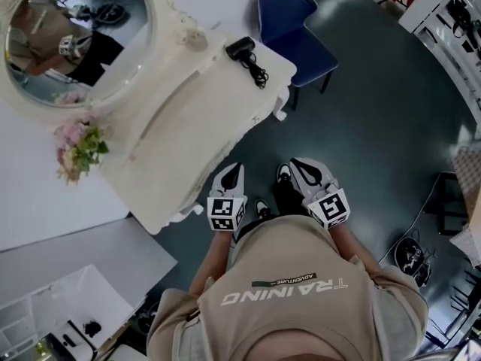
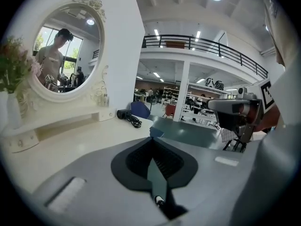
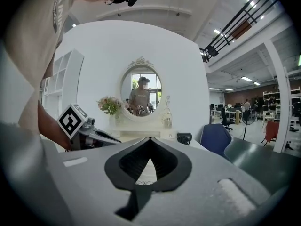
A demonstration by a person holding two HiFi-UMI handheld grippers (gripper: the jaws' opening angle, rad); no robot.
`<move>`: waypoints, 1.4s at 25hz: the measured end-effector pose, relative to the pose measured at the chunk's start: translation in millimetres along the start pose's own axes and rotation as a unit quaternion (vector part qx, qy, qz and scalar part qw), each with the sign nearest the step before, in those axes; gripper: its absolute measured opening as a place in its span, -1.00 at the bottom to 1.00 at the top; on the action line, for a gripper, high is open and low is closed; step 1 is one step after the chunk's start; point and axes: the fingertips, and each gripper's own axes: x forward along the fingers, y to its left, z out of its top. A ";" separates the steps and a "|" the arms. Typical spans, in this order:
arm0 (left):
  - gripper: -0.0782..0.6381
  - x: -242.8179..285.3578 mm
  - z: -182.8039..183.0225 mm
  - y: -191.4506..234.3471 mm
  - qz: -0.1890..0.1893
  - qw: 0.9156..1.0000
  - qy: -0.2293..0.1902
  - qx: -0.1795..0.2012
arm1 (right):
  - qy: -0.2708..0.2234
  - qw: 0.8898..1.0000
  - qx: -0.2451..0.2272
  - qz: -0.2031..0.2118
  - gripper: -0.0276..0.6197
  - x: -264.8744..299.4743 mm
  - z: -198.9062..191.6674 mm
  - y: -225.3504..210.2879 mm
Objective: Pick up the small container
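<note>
In the head view I read "TRAINING" in large pale letters across the person's beige shirt, near me and upside down. A smaller "ADVENTURE" sits on a dark strip just beyond it. The left marker cube and right marker cube carry only black-and-white square patterns, no letters.
</note>
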 end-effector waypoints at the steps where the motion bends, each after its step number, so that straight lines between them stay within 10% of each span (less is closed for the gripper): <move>1: -0.74 5.3 3.2 1.2 0.003 1.000 0.002 -0.002 | 0.001 1.000 0.003 0.002 -0.91 4.4 -0.4 -8.1; 20: -0.74 122.7 109.1 52.0 0.064 0.997 -0.048 -0.018 | -0.018 0.996 0.023 0.082 -0.91 122.1 15.5 -153.9; 35: -0.74 128.8 118.2 110.4 0.108 0.990 -0.059 -0.070 | 0.030 0.991 0.017 0.132 -0.91 184.0 9.4 -150.2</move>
